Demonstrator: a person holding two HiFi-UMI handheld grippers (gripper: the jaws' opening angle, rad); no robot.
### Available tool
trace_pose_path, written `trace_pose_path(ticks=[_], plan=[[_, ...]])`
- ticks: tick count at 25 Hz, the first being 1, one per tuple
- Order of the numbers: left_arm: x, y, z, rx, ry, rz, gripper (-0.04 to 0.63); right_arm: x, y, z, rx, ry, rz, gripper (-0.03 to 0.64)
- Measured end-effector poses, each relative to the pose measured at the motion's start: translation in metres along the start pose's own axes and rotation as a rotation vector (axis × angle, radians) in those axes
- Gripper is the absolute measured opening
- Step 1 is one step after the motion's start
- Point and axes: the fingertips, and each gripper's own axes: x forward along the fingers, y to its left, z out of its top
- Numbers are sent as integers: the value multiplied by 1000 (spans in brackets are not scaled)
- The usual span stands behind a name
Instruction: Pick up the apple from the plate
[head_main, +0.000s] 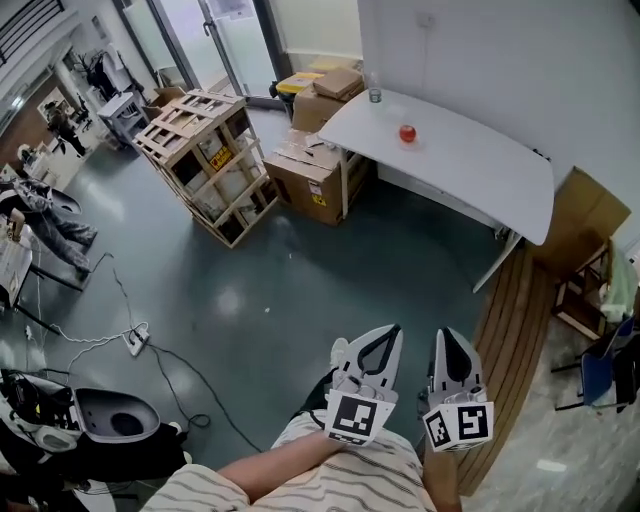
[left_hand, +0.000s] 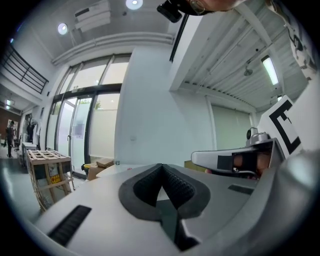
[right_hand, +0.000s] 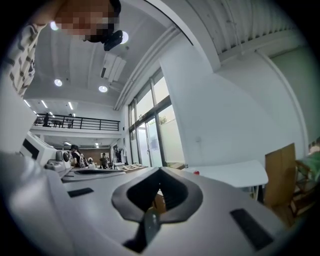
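Note:
A small red apple (head_main: 407, 133) sits on a white table (head_main: 480, 165) far ahead by the wall; I cannot make out a plate under it. A clear glass (head_main: 374, 92) stands at the table's far corner. In the head view my left gripper (head_main: 386, 334) and right gripper (head_main: 446, 338) are side by side low down, close to my body and well short of the table. Both are shut and hold nothing. In the right gripper view the apple (right_hand: 196, 173) is a tiny red dot on the distant table (right_hand: 235, 175), beyond the shut right gripper (right_hand: 160, 172). The left gripper (left_hand: 161, 167) is shut too.
A wooden crate (head_main: 205, 160) and cardboard boxes (head_main: 315, 170) stand on the floor left of the table. A cardboard sheet (head_main: 590, 215) leans at the right. Wooden planks (head_main: 515, 330) lie beside my right gripper. A power strip with cables (head_main: 135, 340) lies at left.

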Motion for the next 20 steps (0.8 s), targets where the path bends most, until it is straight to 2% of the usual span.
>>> trace_pose_path(ticks=[6, 11, 20], plan=[[77, 65, -8, -24, 2, -43, 3, 100, -18, -13, -16, 31, -17, 5], [144, 138, -4, -48, -15, -54, 3, 192, -35, -5, -32, 17, -75, 5], [237, 238, 9, -97, -41, -78, 3, 326, -40, 7, -81, 67, -91, 5]])
